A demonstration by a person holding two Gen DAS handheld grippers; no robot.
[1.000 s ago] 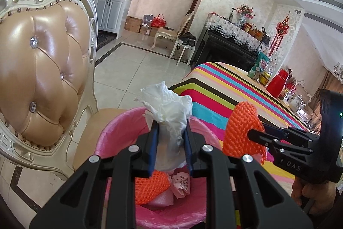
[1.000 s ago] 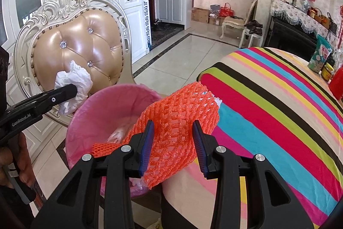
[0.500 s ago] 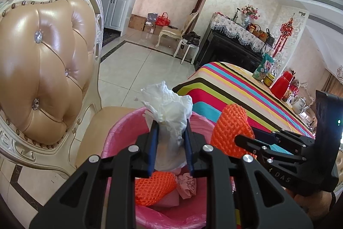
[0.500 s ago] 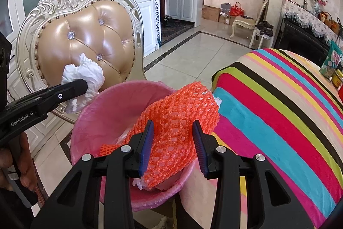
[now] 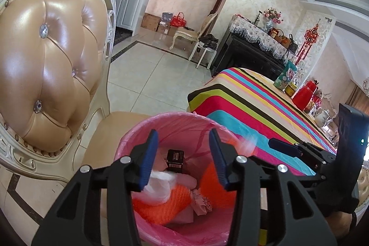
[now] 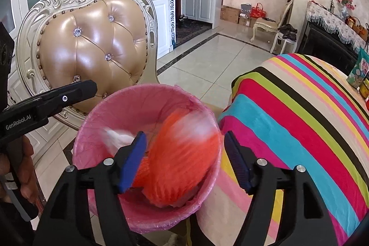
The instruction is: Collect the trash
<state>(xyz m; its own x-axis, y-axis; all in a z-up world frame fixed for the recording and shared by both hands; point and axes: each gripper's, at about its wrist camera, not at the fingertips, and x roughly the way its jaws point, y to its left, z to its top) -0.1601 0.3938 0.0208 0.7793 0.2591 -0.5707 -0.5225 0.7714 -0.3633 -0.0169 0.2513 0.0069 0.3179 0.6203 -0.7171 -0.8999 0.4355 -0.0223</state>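
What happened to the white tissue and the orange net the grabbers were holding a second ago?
Both were let go. The left gripper is opening, and the white tissue now lies in the pink bin. The right gripper is opening too, and the orange net, blurred, is dropping into the bin. The bin, the chair and the striped table stayed put.

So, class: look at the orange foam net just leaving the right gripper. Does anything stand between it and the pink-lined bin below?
Nothing visible does. The orange foam net is blurred, dropping inside the rim of the pink-lined bin. The right gripper has its jaws opening, pads clear of the net. The left gripper is empty, off to one side.
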